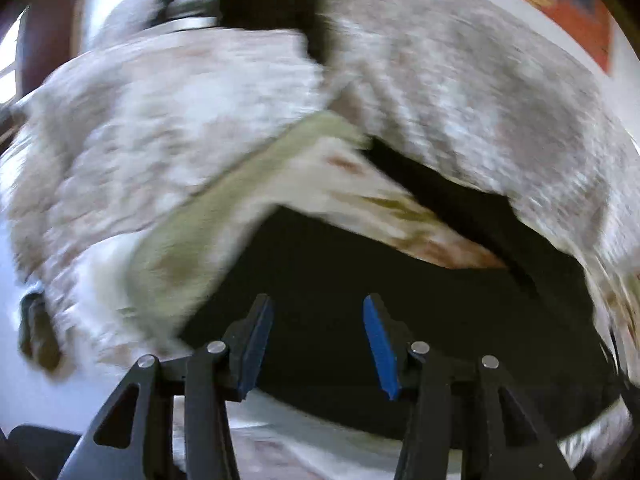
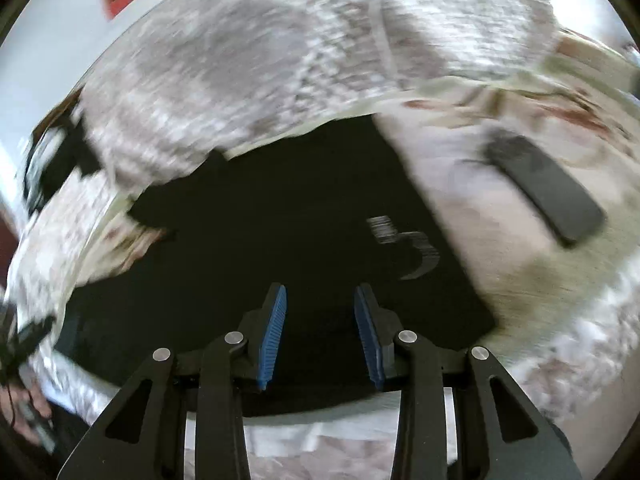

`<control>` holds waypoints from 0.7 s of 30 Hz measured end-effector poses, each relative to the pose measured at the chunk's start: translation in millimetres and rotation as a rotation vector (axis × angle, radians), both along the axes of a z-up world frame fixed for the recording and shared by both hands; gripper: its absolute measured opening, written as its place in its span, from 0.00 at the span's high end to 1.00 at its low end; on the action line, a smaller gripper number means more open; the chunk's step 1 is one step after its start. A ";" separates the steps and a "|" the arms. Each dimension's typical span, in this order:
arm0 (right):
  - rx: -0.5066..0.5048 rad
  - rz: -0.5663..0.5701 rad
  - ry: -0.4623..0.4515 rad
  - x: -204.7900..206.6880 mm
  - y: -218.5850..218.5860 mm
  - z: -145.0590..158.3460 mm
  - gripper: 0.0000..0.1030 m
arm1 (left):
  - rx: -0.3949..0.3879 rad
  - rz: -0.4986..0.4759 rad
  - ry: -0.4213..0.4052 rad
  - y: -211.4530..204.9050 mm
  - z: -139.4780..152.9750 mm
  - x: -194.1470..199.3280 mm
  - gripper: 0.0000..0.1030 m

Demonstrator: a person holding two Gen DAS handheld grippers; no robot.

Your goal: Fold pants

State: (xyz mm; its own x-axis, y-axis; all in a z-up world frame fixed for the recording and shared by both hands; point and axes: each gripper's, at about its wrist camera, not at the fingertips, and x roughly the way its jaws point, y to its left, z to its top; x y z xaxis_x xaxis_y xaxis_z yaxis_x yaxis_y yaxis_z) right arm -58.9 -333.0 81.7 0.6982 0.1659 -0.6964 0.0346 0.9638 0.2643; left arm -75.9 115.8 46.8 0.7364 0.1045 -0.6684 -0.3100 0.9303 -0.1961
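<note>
The black pants (image 1: 360,280) lie flat on a bed with a pale patterned cover; both views are motion-blurred. In the right wrist view the pants (image 2: 280,220) show a white logo (image 2: 404,244) near their right edge. My left gripper (image 1: 318,304) is open and empty just above the near part of the black cloth. My right gripper (image 2: 320,292) is open and empty, over the near part of the pants, left of the logo.
A crumpled grey-white blanket (image 1: 460,92) lies behind the pants and also fills the top of the right wrist view (image 2: 280,60). A dark flat phone-like slab (image 2: 548,188) lies on the cover right of the pants. An orange-red patterned thing (image 1: 560,4) is at the far right.
</note>
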 end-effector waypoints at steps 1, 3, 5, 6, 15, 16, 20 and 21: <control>-0.011 0.027 0.008 4.8 8.0 -4.1 0.65 | -0.016 -0.046 0.005 -7.0 -1.4 5.8 0.51; -0.035 0.062 0.047 16.3 18.7 -15.7 0.65 | -0.023 -0.099 0.032 -18.3 -6.1 19.6 0.51; -0.066 0.070 0.108 24.5 21.0 -29.7 0.65 | 0.014 -0.108 0.103 -24.9 -18.6 36.3 0.51; -0.064 0.067 0.116 26.3 18.7 -32.9 0.65 | 0.023 -0.093 0.162 -24.6 -27.2 43.8 0.52; -0.083 0.000 0.068 37.4 2.1 -15.7 0.65 | 0.057 -0.011 0.154 -8.3 -15.0 71.3 0.51; -0.086 -0.015 0.082 40.0 -0.4 -18.3 0.65 | 0.050 0.010 0.164 -2.0 -18.2 74.0 0.51; -0.087 -0.023 0.114 44.6 -3.9 -29.0 0.64 | 0.081 0.025 0.175 -0.9 -25.1 78.2 0.49; -0.096 -0.018 0.111 43.8 -2.6 -27.4 0.62 | 0.086 0.020 0.173 -4.5 -24.7 77.8 0.48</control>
State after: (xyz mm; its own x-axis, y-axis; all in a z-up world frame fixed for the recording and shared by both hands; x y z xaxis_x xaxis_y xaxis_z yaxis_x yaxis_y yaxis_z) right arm -15.1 -335.5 54.4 0.6180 0.0832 -0.7817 0.0762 0.9834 0.1650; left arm 2.0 111.3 22.1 0.6082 0.1804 -0.7730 -0.3507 0.9347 -0.0578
